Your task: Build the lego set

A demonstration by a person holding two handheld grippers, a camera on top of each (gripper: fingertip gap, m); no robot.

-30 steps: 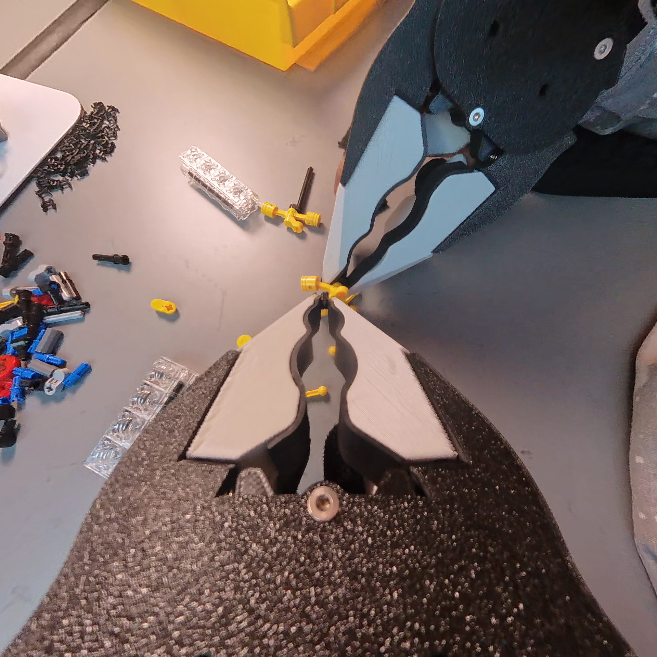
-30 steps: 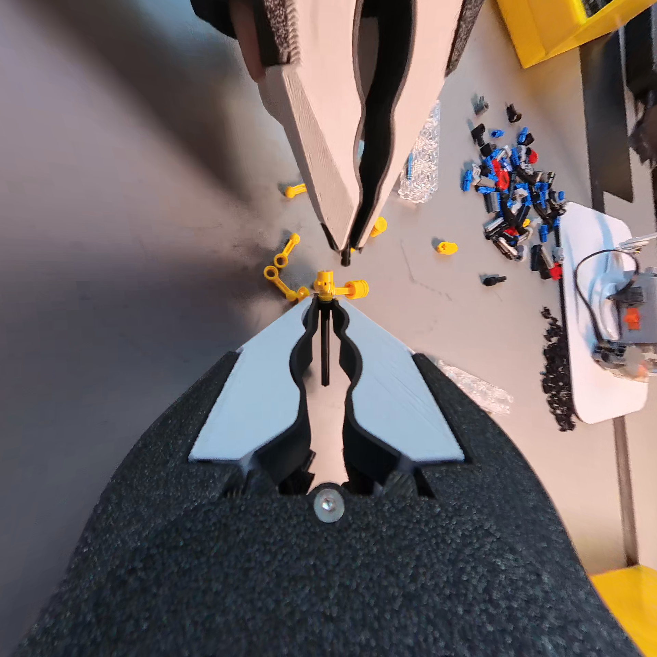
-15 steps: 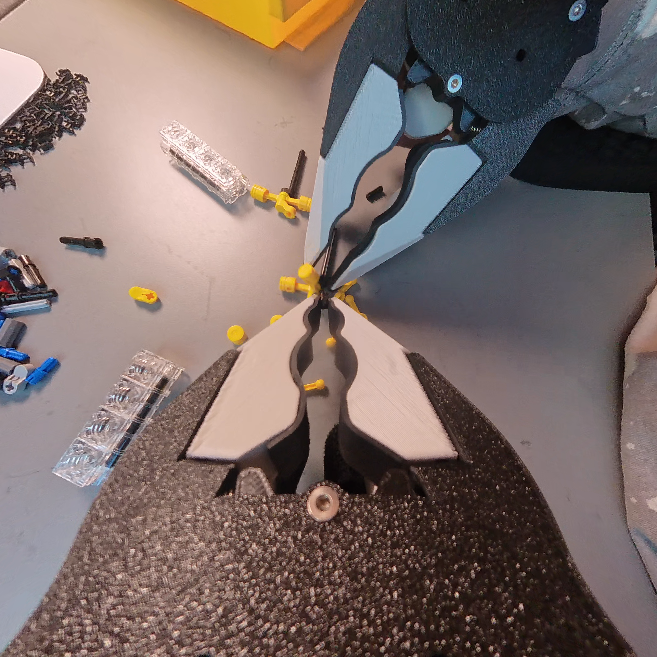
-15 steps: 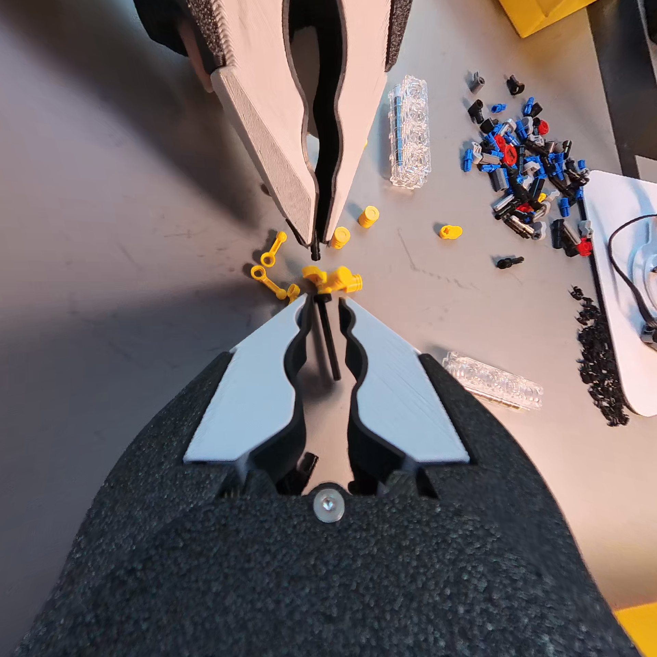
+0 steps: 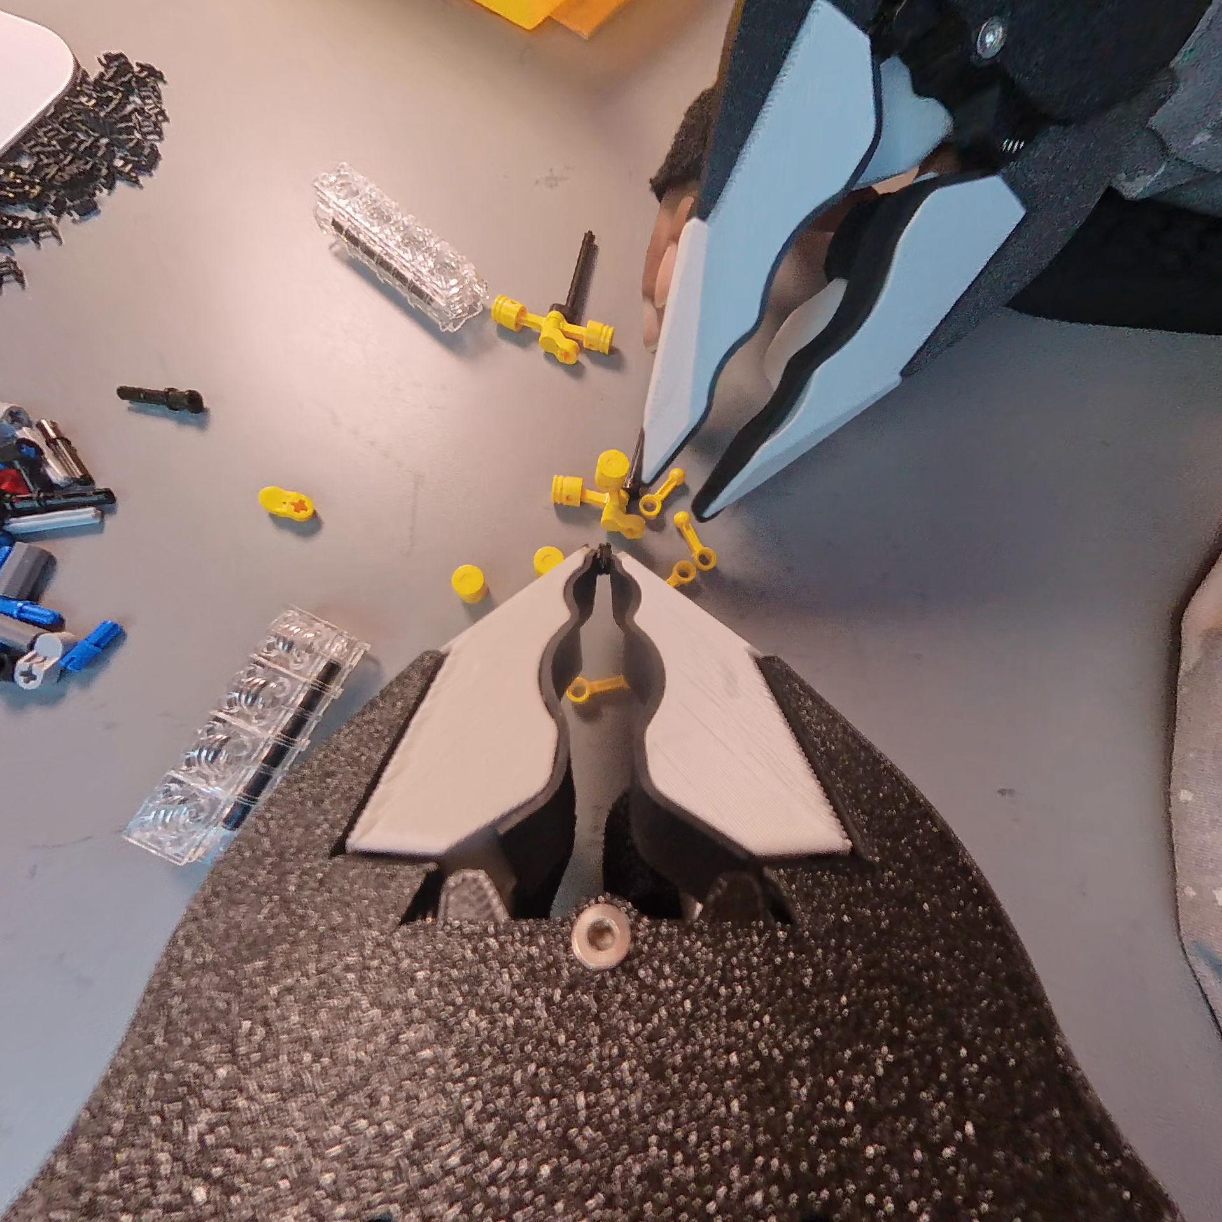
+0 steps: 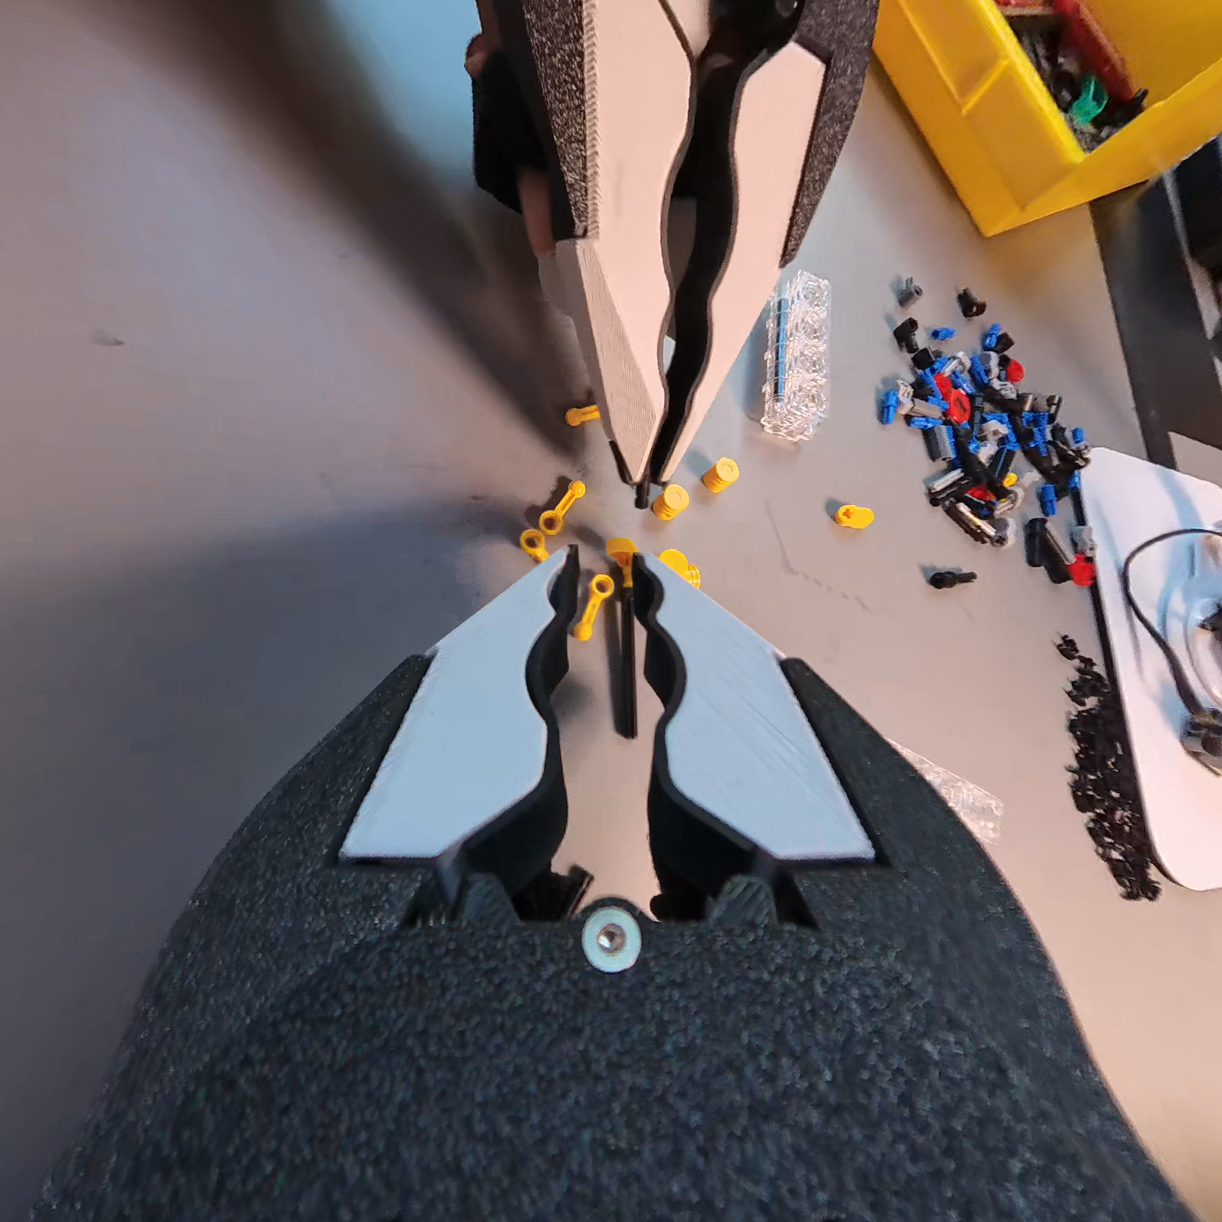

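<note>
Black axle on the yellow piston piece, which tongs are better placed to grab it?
Probably right tongs: open, straddling the axle. Left tongs are shut on a small black pin.

On the table point(image 5: 926, 661), a piston assembly point(image 5: 605, 496) lies between the two gripper tips. Left of it sits a clear block point(image 5: 248, 734); farther off lies another clear block point(image 5: 397, 244).

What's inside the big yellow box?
The yellow box holds a jumble of small parts: green, red and dark ones. Its walls and the picture's edge hide the rest.
</note>
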